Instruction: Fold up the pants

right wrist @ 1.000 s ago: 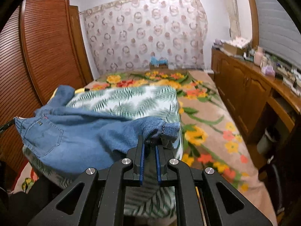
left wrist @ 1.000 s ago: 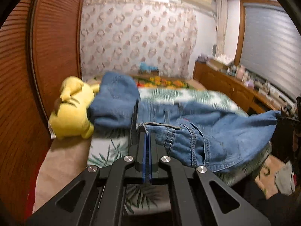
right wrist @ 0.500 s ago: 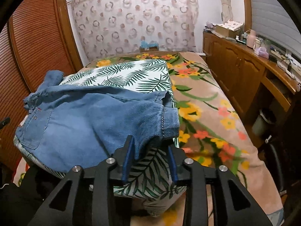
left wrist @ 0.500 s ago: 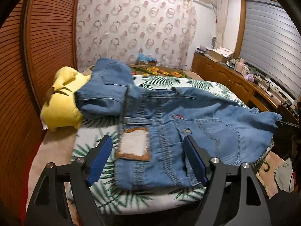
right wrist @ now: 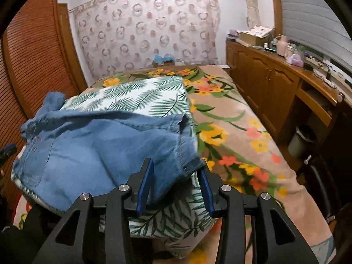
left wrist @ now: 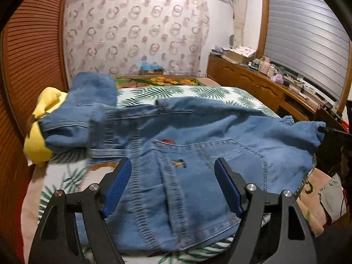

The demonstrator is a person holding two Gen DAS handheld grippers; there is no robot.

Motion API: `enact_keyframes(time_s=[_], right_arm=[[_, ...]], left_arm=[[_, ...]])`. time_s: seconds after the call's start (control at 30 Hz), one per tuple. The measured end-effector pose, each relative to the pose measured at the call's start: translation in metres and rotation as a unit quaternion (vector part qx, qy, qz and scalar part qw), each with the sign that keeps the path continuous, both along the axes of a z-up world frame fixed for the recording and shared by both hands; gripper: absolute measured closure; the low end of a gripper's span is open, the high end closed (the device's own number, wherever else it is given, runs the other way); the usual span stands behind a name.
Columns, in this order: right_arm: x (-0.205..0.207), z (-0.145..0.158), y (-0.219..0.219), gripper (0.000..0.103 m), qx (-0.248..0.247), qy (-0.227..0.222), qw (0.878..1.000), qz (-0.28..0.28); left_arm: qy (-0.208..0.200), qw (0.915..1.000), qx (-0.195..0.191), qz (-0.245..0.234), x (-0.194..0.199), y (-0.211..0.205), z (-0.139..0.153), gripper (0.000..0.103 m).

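Pants (left wrist: pixel 198 158) lie spread across the leaf-print cover (right wrist: pixel 140 96) on the bed (right wrist: pixel 231 132), waist end w/ back pocket toward the left gripper (left wrist: pixel 172 184), leg hem toward the right gripper (right wrist: pixel 176 180). One part of the denim is bunched up at far left against a yellow plush (left wrist: pixel 41 132).

Left fingers (left wrist: pixel 117 184): wide apart, nothing between the pads; denim lies below them, not gripped. Right fingers (right wrist: pixel 145 184): apart and opening; hem sits between them, but pads don't press on it, so hem looks released.

Step in hand, by judgement: lay-down done, both ends let go; cloth flat enough but not yet folded, wrinkles mid-span, the part at the plush untidy.

Next move calls for: re-grip at two matched points (waist edge + hem, or both on one side), lift clear of the bed, carry over to meet the opposite edge. Needs the bunched part pulled straight first, else fold comes out uneven.
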State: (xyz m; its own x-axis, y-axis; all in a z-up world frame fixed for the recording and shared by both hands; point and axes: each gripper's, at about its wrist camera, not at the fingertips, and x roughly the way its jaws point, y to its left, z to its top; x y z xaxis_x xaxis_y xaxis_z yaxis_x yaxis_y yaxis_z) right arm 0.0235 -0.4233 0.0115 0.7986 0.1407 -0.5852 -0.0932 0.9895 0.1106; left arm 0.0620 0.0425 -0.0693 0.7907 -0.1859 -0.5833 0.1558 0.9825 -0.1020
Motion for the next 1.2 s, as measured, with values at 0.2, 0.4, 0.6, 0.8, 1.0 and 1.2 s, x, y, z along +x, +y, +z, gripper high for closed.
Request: enact_keyframes(time_s=[0.2,0.4,0.6,0.8,1.0,1.2], right_arm=[[-0.008,0.000,0.012,0.061,-0.002,-0.017,1.000,0.018],[-0.006,-0.009,0.021,0.094,-0.011,-0.005,1.000,0.025],[-0.012,0.010,0.027,0.096,-0.006,-0.049,0.998,0.036],[-0.004,0.045,0.060,0.097,-0.021,-0.101,0.991,0.084],[0.009,0.075,0.127,0.097,-0.039,-0.133,0.977,0.160],[0.025,0.096,0.192,0.097,-0.032,-0.149,0.959,0.237]], left_arm=[[0.003,0.9999,0.002,-0.011,-0.003,-0.013,-0.004,0.025],[0.010,0.9999,0.000,-0.008,-0.003,-0.015,-0.008,0.025],[0.007,0.9999,0.002,-0.008,-0.003,-0.015,-0.008,0.025],[0.004,0.9999,0.002,-0.011,-0.005,-0.019,-0.005,0.025],[0.006,1.0000,-0.001,-0.008,-0.008,-0.015,-0.004,0.025],[0.001,1.0000,-0.005,0.006,-0.017,-0.001,-0.001,0.025]])
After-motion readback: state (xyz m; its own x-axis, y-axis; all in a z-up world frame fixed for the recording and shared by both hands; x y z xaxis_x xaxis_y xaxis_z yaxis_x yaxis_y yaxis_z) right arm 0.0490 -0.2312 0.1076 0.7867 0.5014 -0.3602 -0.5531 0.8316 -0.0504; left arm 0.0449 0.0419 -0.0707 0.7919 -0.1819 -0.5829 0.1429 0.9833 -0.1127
